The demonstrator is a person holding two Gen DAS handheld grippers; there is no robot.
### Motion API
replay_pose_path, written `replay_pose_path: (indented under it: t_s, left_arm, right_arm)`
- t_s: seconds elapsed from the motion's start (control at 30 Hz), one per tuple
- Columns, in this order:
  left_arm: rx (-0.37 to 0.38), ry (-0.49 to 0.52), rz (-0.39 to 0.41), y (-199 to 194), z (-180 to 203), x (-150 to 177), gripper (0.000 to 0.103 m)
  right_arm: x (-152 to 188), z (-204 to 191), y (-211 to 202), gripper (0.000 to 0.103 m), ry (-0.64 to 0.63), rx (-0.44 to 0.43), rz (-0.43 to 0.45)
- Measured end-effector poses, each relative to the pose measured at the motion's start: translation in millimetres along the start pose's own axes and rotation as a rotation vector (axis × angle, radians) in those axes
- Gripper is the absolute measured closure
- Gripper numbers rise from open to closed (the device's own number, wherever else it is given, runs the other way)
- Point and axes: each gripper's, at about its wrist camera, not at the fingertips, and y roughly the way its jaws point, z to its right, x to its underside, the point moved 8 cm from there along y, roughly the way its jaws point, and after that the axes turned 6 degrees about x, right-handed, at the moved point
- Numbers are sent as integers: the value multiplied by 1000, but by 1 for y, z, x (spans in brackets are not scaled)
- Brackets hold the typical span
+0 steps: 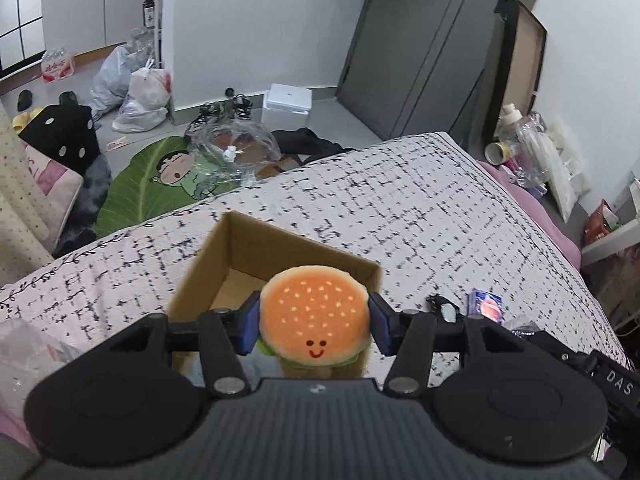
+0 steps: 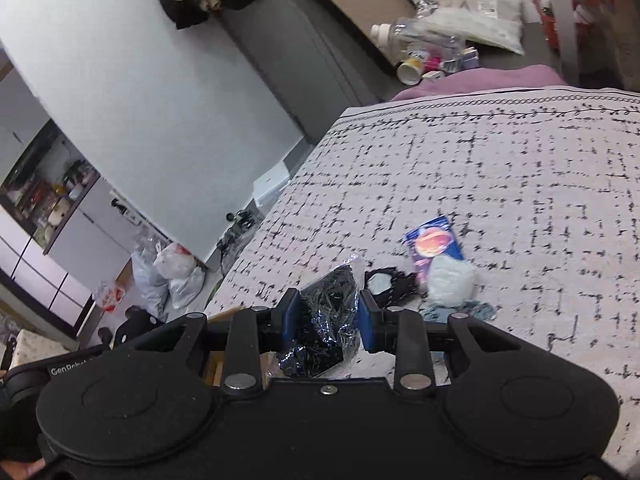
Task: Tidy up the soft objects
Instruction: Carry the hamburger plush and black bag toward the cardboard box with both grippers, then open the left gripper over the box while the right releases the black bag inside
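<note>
Clamped jaws on both grippers each held a soft item above a bed covered in a white quilt (image 1: 400, 208) with black crosshatch marks. On the left gripper (image 1: 314, 326), the blue pads (image 1: 249, 328) pressed against either side of a plush hamburger (image 1: 314, 314), its sesame-dotted bun and red stitched smile turned toward the camera. The toy hung over the near edge of an open cardboard box (image 1: 240, 248) that sat on the quilt, its brown floor visible behind the bun. Just right of the box, a small blue packet (image 1: 486, 306) with an orange picture lay on the quilt beside a dark, tangled item (image 1: 442, 306).

On the right gripper (image 2: 328, 312), the fingers were closed on a crinkled clear plastic bag of black material (image 2: 324, 320), which bulged out above and below the pads. Beyond that bag on the quilt lay the same blue packet (image 2: 434, 246), a pale blue soft lump (image 2: 450, 280) touching its lower edge, and a black item (image 2: 390, 284) between the lump and the gripped bag.

Off the bed past the box, a green leaf-shaped mat (image 1: 160, 184) with a cartoon boy covered part of the floor, with tied plastic bags (image 1: 136, 92) and a white box (image 1: 286, 106) farther back near the grey door (image 1: 420, 48).
</note>
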Motion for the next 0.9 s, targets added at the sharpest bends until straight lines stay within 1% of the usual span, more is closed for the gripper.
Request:
replay_pose_path:
  t_s: [0.27, 0.63, 0.77, 0.9]
  left_arm:
    - [-22, -31, -4, 4, -28, -4, 50]
    - [-36, -106, -44, 32, -58, -4, 48]
    - [-45, -110, -53, 40, -65, -1, 47]
    - [-38, -94, -74, 44, -63, 0, 44]
  right_arm:
    - [10, -25, 8, 73, -37, -24, -19]
    - [27, -55, 25, 73, -84, -39, -42]
    - [29, -70, 31, 73, -96, -40, -43]
    - [31, -84, 38, 73, -103, -52, -42]
